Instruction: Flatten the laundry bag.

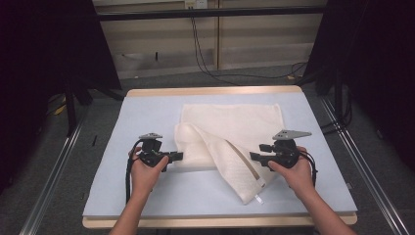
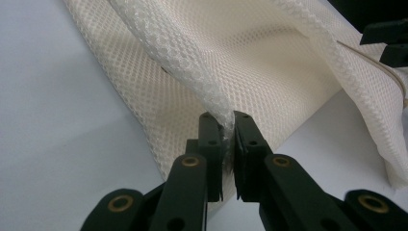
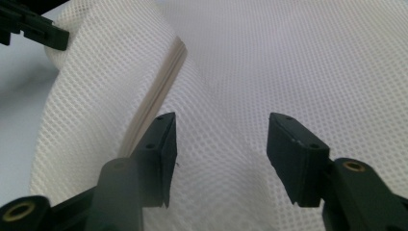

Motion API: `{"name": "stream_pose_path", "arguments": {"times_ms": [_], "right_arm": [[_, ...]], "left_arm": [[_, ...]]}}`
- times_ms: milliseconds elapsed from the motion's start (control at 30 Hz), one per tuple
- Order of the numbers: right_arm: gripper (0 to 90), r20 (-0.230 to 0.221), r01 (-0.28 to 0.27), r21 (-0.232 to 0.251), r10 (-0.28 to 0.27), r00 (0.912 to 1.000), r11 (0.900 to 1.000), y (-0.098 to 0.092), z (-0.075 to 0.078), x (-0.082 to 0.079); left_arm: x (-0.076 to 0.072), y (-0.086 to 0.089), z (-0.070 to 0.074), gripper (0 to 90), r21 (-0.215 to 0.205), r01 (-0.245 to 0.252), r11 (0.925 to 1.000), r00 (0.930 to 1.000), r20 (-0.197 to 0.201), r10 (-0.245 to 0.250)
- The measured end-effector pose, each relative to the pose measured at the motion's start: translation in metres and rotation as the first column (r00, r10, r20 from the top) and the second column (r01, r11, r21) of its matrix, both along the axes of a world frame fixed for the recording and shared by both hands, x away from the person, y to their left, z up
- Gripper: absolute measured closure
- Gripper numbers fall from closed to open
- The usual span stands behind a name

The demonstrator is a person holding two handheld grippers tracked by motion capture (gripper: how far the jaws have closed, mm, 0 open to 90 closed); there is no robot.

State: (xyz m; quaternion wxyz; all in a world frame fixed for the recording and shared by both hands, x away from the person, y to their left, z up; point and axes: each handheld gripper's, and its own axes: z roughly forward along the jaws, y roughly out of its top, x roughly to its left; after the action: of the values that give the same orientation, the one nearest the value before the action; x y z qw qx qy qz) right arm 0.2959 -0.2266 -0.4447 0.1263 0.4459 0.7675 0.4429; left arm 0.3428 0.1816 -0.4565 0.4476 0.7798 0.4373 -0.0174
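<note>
The left gripper (image 2: 227, 120) had its jaws pinched tight on a bunched fold of the white mesh bag (image 1: 230, 134), low in the centre of its own view. The right gripper (image 3: 221, 144) was spread wide, jaws hovering over the mesh beside the zipper (image 3: 154, 103), gripping nothing. From above, the bag lay mid-frame on the pale blue mat (image 1: 147, 112), its near flap folded over toward the lower right.
</note>
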Motion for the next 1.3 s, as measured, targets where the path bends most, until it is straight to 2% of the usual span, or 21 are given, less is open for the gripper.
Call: {"name": "stream_pose_path", "arguments": {"times_ms": [100, 133, 233, 367, 467, 500, 567, 633, 700, 800, 900, 967, 1033, 1133, 1167, 1200, 1300], "right_arm": [[39.1, -0.009, -0.019, 0.039, 0.020, 0.9998, 0.999, 0.007, 0.005, 0.003], [38.6, 0.003, -0.036, 0.048, 0.036, 0.9994, 0.998, 0.011, 0.007, 0.003], [36.5, -0.004, -0.079, 0.054, 0.079, 0.9969, 0.995, 0.024, 0.008, 0.001], [35.2, -0.045, -0.118, -0.001, 0.118, 0.9920, 0.993, 0.041, -0.002, 0.004], [48.9, -0.052, -0.126, -0.053, 0.123, 0.9910, 0.991, 0.043, -0.008, 0.004], [58.4, -0.049, -0.128, -0.058, 0.126, 0.9909, 0.990, 0.042, -0.009, 0.003], [65.2, -0.056, -0.154, -0.080, 0.150, 0.9871, 0.985, 0.041, -0.011, 0.000], [75.9, -0.054, -0.164, -0.091, 0.159, 0.9858, 0.982, 0.039, -0.012, -0.002], [81.8, -0.057, -0.166, -0.076, 0.162, 0.9852, 0.983, 0.036, -0.013, -0.005], [83.1, -0.035, -0.183, -0.054, 0.182, 0.9828, 0.982, 0.028, -0.011, -0.011], [83.4, -0.033, -0.190, -0.003, 0.190, 0.9812, 0.982, 0.015, -0.011, -0.019], [83.5, -0.038, -0.191, 0.030, 0.192, 0.9806, 0.981, 0.009, -0.011, -0.023], [83.5, -0.034, -0.198, 0.051, 0.200, 0.9792, 0.979, 0.003, -0.009, -0.028], [83.6, -0.031, -0.216, 0.039, 0.217, 0.9756, 0.976, 0.001, -0.009, -0.033], [83.6, -0.031, -0.221, 0.036, 0.223, 0.9744, 0.975, 0.001, -0.009, -0.034], [83.6, -0.030, -0.227, 0.029, 0.228, 0.9733, 0.973, 0.001, -0.009, -0.036], [83.6, -0.035, -0.237, 0.037, 0.239, 0.9705, 0.971, -0.001, -0.011, -0.038]], "left_arm": [[-0.003, 0.000, -0.002, 84.4, 0.016, 0.006, 0.9998, 1.0000, 0.005, -0.006], [-0.003, 0.000, -0.001, 84.5, 0.018, 0.007, 0.9998, 1.0000, 0.005, -0.007], [-0.006, -0.002, 0.000, 84.5, 0.024, 0.012, 0.9996, 0.9998, 0.019, -0.012], [-0.008, -0.001, -0.003, 84.4, 0.025, 0.034, 0.9991, 0.9991, 0.023, -0.035], [-0.009, 0.001, -0.005, 84.4, 0.016, 0.036, 0.9992, 0.9991, 0.021, -0.036], [-0.009, 0.001, -0.005, 84.4, 0.023, 0.040, 0.9989, 0.9989, 0.023, -0.041], [-0.009, -0.001, -0.004, 84.4, 0.024, 0.040, 0.9989, 0.9989, 0.024, -0.040], [-0.009, -0.001, -0.004, 84.2, 0.033, 0.040, 0.9986, 0.9989, 0.024, -0.041], [-0.010, -0.001, -0.004, 84.0, 0.031, 0.038, 0.9988, 0.9989, 0.027, -0.039], [-0.011, 0.002, -0.005, 83.4, 0.021, 0.031, 0.9993, 0.9994, 0.016, -0.031], [-0.011, 0.005, -0.004, 81.7, -0.001, 0.016, 0.9999, 0.9997, 0.021, -0.016], [-0.010, 0.009, -0.003, 75.3, -0.007, -0.010, 0.9999, 0.9994, 0.034, 0.010], [-0.008, 0.014, -0.002, 69.1, -0.041, -0.040, 0.9984, 0.9990, 0.018, 0.041], [-0.005, 0.020, 0.000, 65.0, -0.064, -0.072, 0.9953, 0.9971, 0.017, 0.074], [-0.003, 0.023, 0.001, 63.5, -0.063, -0.091, 0.9938, 0.9954, 0.026, 0.093], [-0.002, 0.024, 0.002, 62.9, -0.076, -0.110, 0.9910, 0.9936, 0.019, 0.112], [0.002, 0.035, 0.003, 62.7, -0.070, -0.156, 0.9853, 0.9875, 0.009, 0.157]]}}
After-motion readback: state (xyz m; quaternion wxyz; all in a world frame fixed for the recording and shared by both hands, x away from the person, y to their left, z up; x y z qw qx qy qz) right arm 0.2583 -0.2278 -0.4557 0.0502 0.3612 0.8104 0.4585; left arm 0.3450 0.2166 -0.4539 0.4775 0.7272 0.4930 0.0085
